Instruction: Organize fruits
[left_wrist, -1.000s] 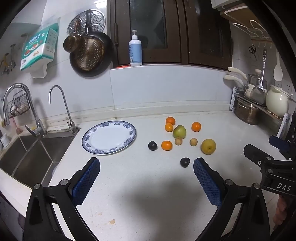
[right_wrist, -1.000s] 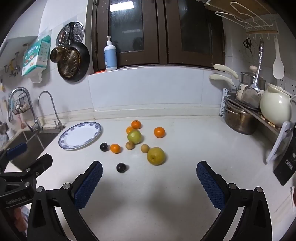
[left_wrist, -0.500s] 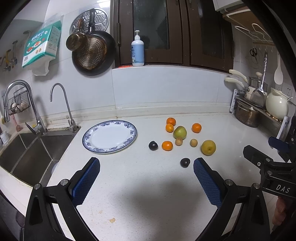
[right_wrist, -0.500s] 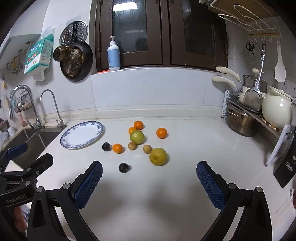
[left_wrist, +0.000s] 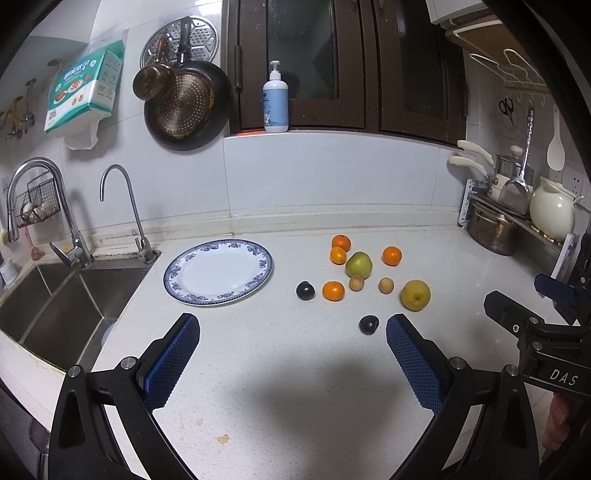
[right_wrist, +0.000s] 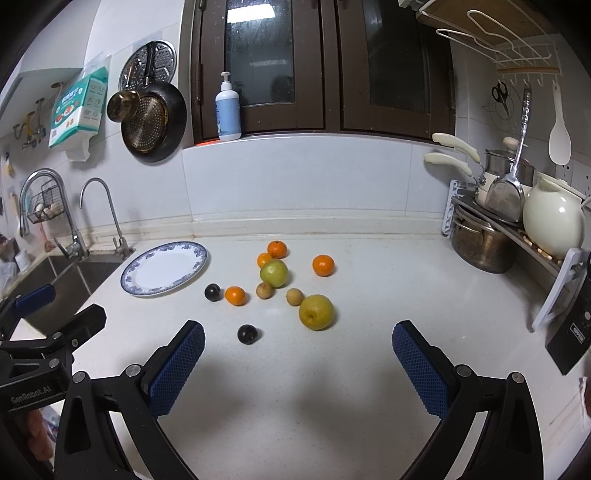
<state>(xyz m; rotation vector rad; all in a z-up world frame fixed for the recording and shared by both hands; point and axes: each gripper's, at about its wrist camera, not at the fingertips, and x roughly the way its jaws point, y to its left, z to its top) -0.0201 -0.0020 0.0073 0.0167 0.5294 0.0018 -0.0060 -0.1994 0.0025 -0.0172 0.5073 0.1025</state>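
Note:
A blue-rimmed white plate (left_wrist: 218, 271) (right_wrist: 164, 268) lies empty on the white counter near the sink. To its right lie loose fruits: several oranges (left_wrist: 333, 291) (right_wrist: 323, 265), a green pear (left_wrist: 358, 264) (right_wrist: 273, 273), a yellow pear (left_wrist: 416, 295) (right_wrist: 316, 312), two small brown fruits (left_wrist: 356, 283) (right_wrist: 294, 297) and two dark plums (left_wrist: 305, 290) (right_wrist: 247, 334). My left gripper (left_wrist: 293, 360) is open and empty, short of the fruits. My right gripper (right_wrist: 299, 363) is open and empty, just before the near plum and yellow pear.
A steel sink (left_wrist: 48, 295) with two taps sits at the left. A rack with a pot (right_wrist: 480, 240) and a cream jug (right_wrist: 554, 218) stands at the right. A pan (left_wrist: 184, 107) hangs on the wall. A soap bottle (left_wrist: 275, 99) stands on the sill.
Both grippers have shifted slightly; the scene sits a little further right and lower in each view. Nothing was taken hold of, and the fruits have not moved.

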